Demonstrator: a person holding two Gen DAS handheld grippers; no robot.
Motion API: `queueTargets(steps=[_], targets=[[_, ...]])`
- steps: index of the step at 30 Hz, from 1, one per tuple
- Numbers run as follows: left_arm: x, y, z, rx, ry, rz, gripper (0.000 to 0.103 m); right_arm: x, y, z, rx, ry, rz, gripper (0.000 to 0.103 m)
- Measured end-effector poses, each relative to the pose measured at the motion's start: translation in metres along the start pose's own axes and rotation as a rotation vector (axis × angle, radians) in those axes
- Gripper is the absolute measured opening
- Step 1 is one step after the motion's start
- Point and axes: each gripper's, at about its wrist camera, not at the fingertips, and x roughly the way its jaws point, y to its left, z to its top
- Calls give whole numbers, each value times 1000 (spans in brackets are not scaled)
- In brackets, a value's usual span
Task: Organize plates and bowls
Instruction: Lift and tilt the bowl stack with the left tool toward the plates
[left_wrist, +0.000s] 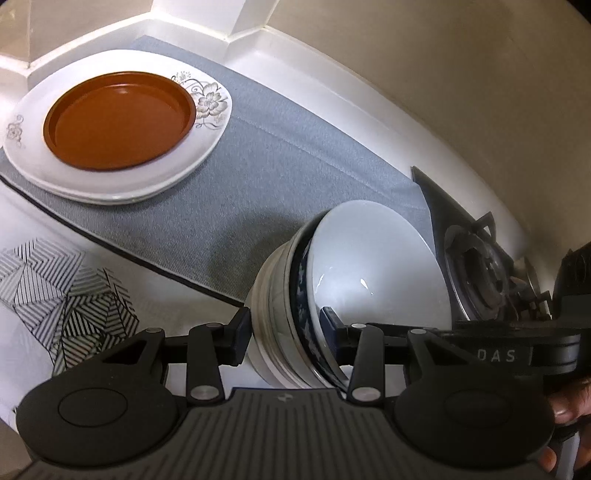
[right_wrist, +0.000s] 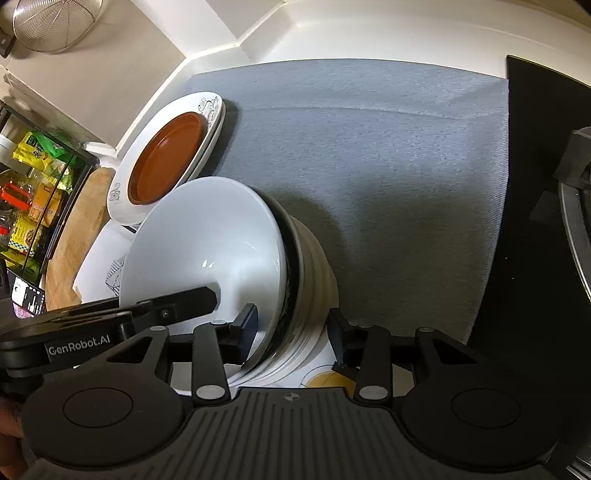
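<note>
Both claws — left (left_wrist: 284, 332), right (right_wrist: 291, 328) — clamp the nested bowl stack's (left_wrist: 291, 295) rim.

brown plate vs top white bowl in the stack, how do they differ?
Colour: the brown plate is matte rust brown; the top white bowl is glossy white inside.
Depth: the plate is shallow and flat-bottomed; the bowl is deep and rounded.
Support: the plate rests on floral white plates lying on the grey mat; the bowl is nested in a bowl stack.
Contact: no gripper touches the plate; the left gripper and right gripper straddle the bowls' rims.
Both are empty.
</note>
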Motion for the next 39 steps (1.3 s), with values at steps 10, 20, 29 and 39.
queueTargets(steps=[10, 20, 29, 39], targets=[[1, 15, 15, 67, 14, -38, 44, 10, 17, 3, 11, -22, -27, 47], [6, 31, 35, 128, 66, -111, 44, 17, 28, 1, 106, -61, -44, 48], [9, 24, 38, 245, 67, -122, 45, 18, 31, -2, 206, -136, -90, 47], [11, 24, 41, 323, 56, -154, 45, 9, 32, -20, 259, -254, -120, 37]])
